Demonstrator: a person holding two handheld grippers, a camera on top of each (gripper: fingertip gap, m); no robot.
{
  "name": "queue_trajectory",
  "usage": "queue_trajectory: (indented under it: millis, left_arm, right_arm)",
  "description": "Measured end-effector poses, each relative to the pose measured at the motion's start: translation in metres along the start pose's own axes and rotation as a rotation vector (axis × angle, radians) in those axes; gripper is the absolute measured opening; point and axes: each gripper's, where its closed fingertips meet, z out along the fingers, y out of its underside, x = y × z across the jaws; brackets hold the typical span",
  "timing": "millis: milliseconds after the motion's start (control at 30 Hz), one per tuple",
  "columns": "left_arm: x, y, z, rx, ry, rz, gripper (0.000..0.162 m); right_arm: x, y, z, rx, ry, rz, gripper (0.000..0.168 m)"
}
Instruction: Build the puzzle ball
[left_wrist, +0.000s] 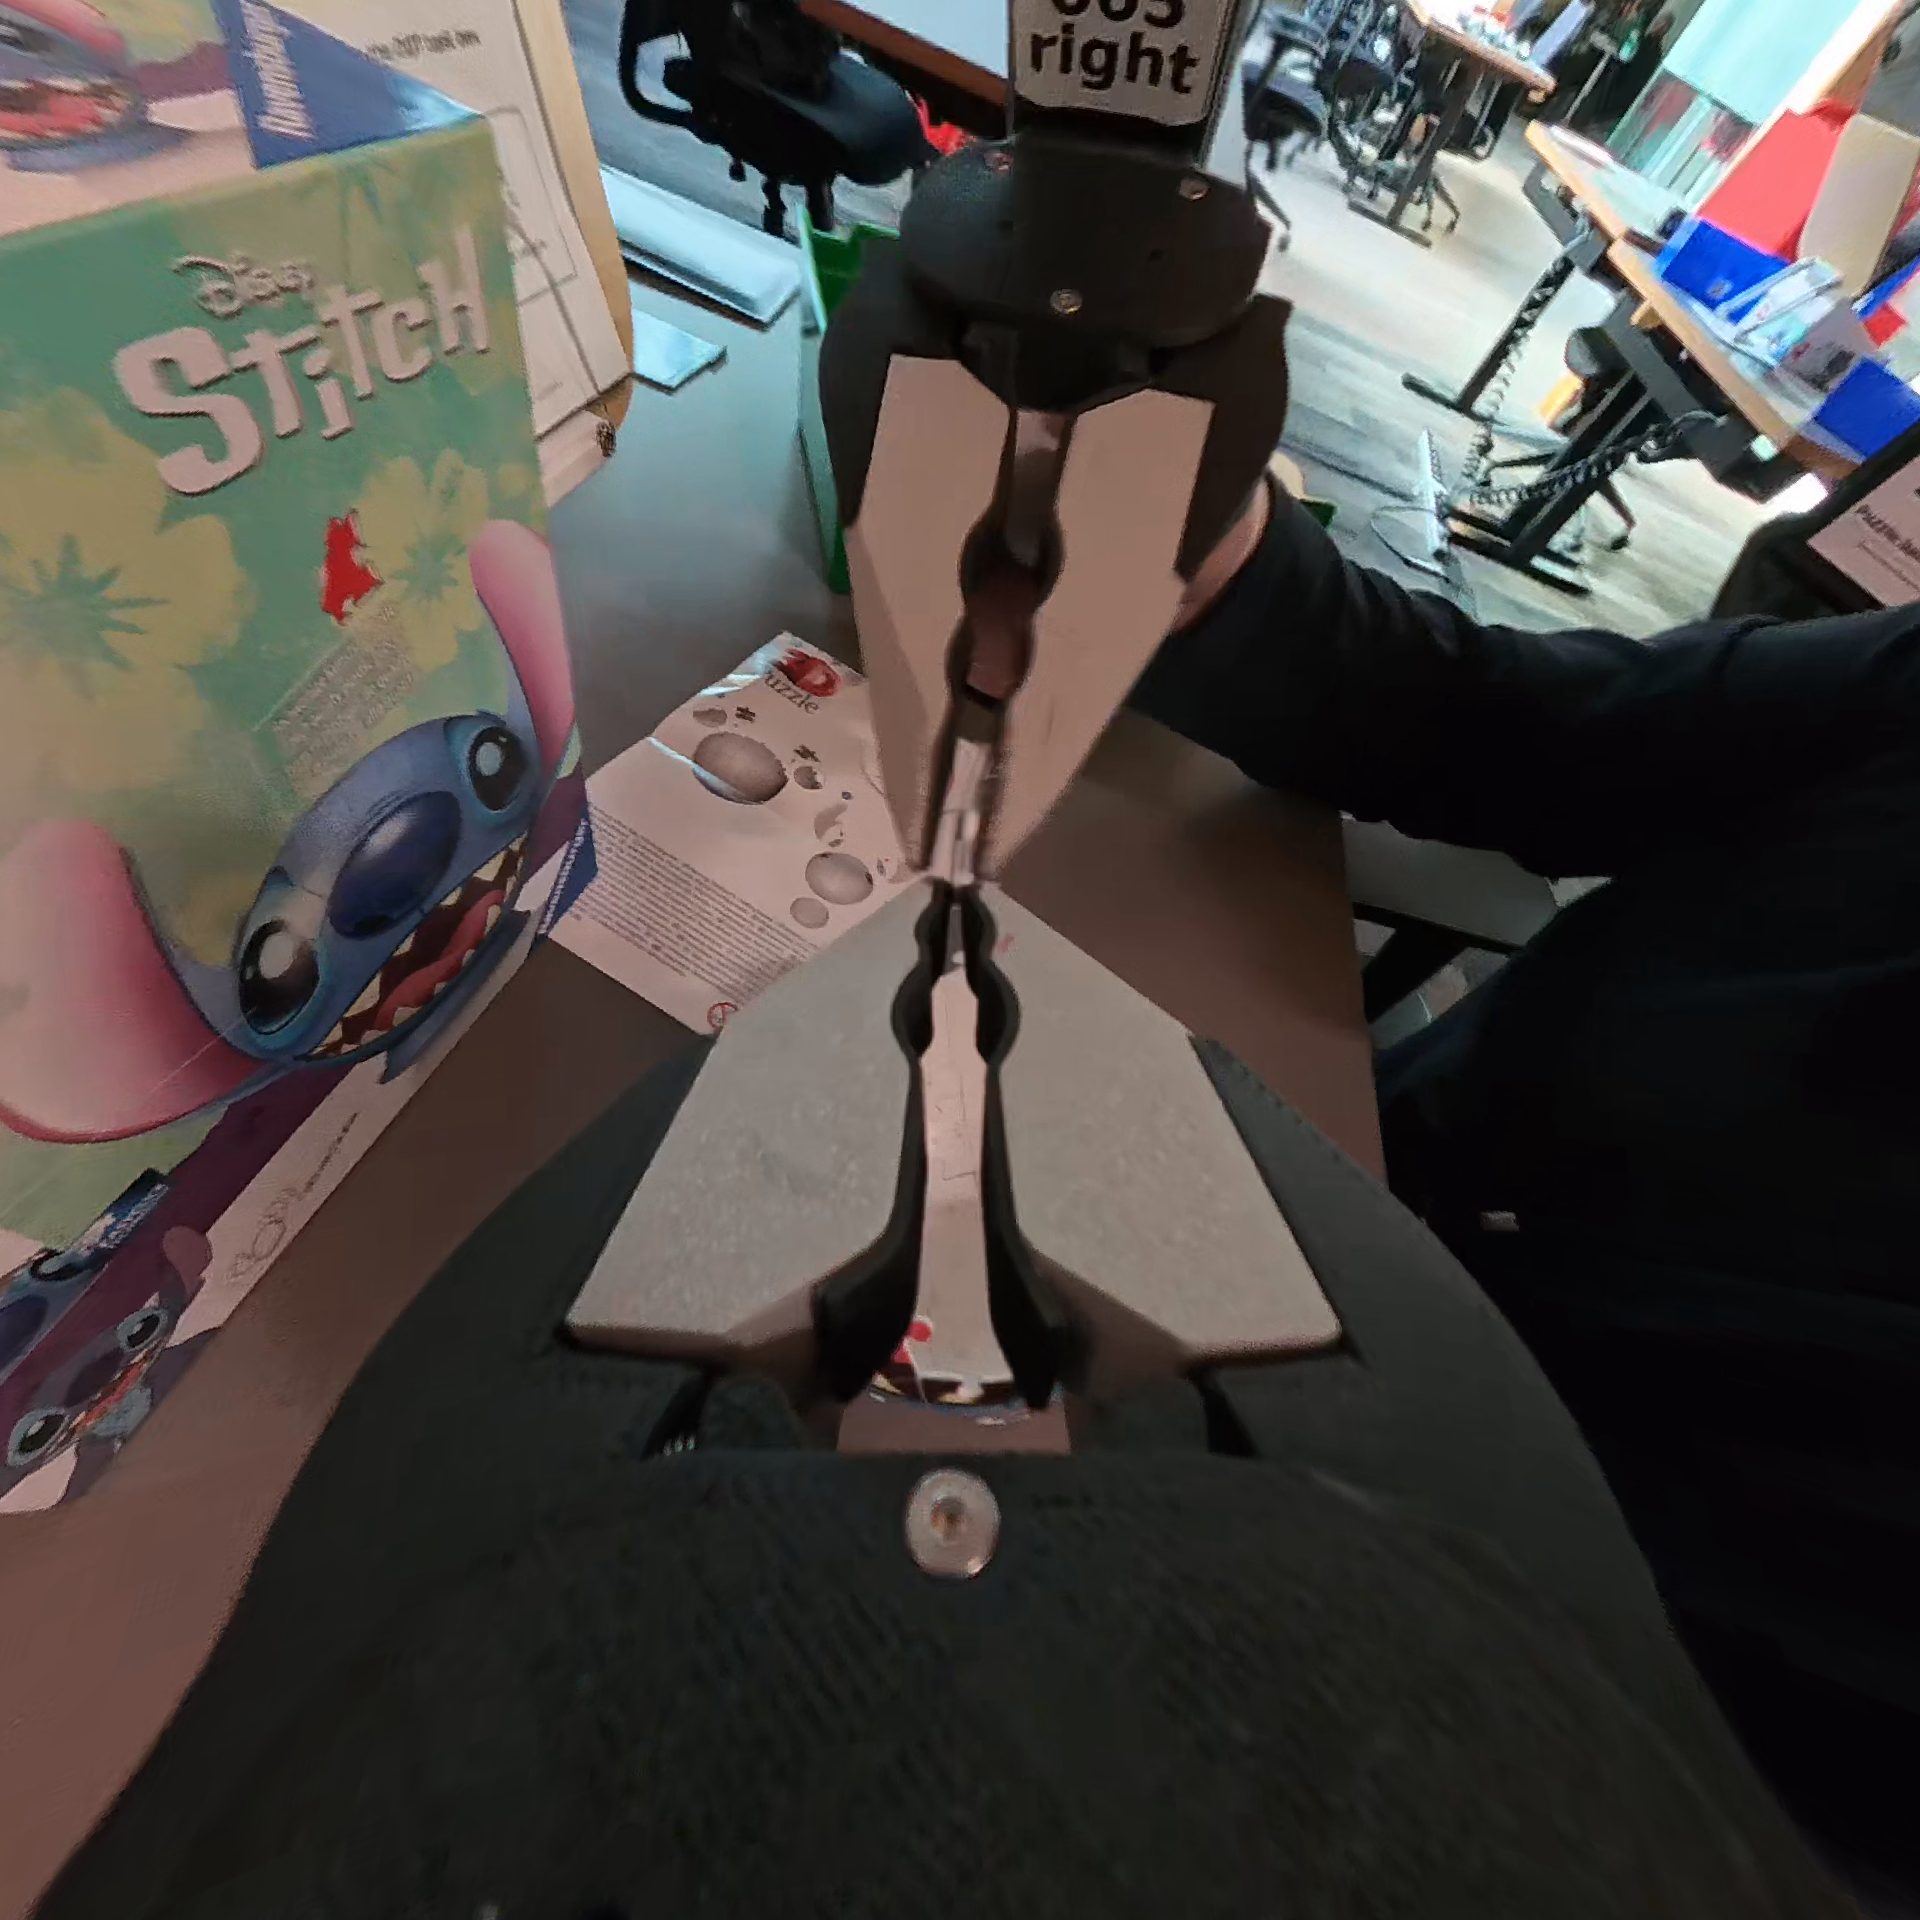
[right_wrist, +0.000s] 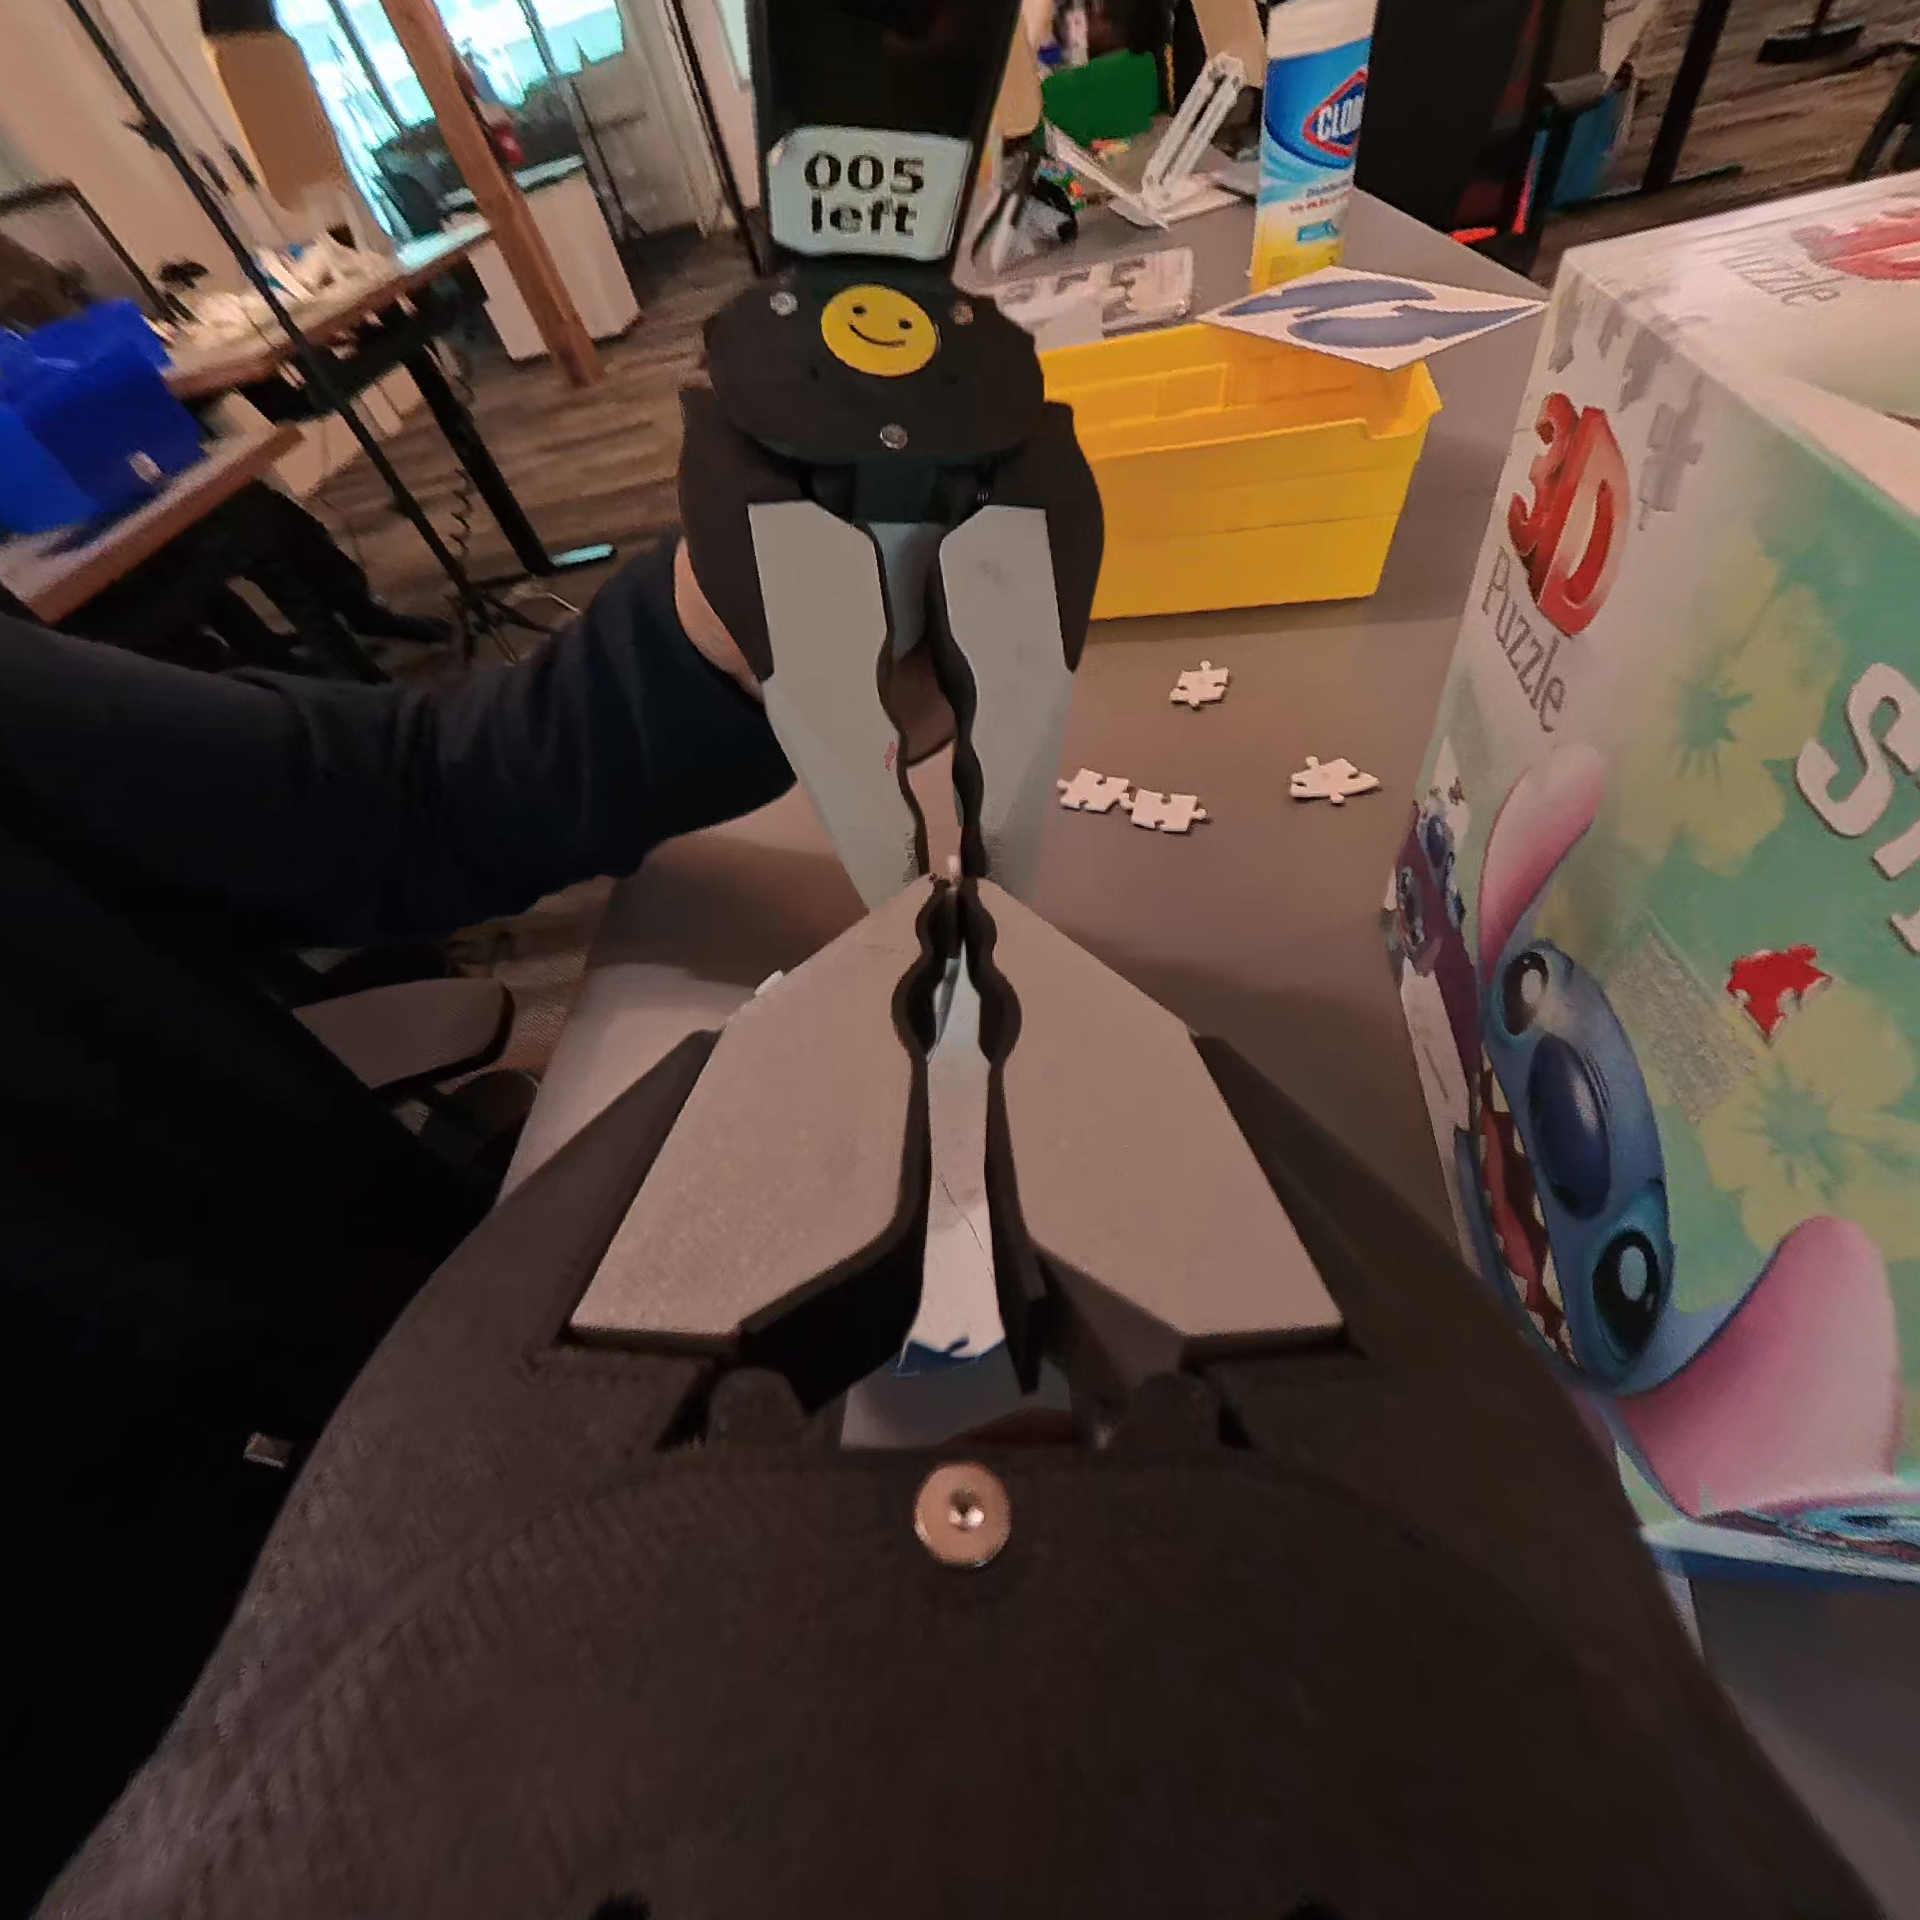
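Observation:
Both grippers are held up above the table, tip to tip. In the left wrist view my left gripper (left_wrist: 951, 906) is shut on a pale puzzle piece (left_wrist: 951, 1143) with red marks. My right gripper (left_wrist: 954, 854) faces it from above, shut on a thin pale piece (left_wrist: 968, 790). In the right wrist view my right gripper (right_wrist: 951, 906) is shut on a white and blue puzzle piece (right_wrist: 956, 1195). The left gripper (right_wrist: 951, 857) meets it head on. The piece edges meet at the tips; I cannot tell whether they are joined.
The tall puzzle box (left_wrist: 260, 623) stands on the table, at the right in the right wrist view (right_wrist: 1714, 935). An instruction sheet (left_wrist: 727, 831) lies beside it. Loose white pieces (right_wrist: 1132, 802) lie near a yellow bin (right_wrist: 1247, 468) and a wipes canister (right_wrist: 1309, 135). My two grippers' fingertips are within a few centimetres of each other.

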Motion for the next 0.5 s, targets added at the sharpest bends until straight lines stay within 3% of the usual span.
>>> queue_trajectory:
  millis: [33,500]
  left_arm:
    - [-0.005,-0.001,-0.002,0.021,-0.021,0.003,0.000]
    - [-0.027,0.005,-0.013,0.173,-0.136,-0.022,0.000]
  right_arm:
    - [0.004,-0.002,-0.001,0.002,0.004,0.002,0.007]
    - [0.023,0.006,0.009,-0.120,0.013,-0.097,0.000]
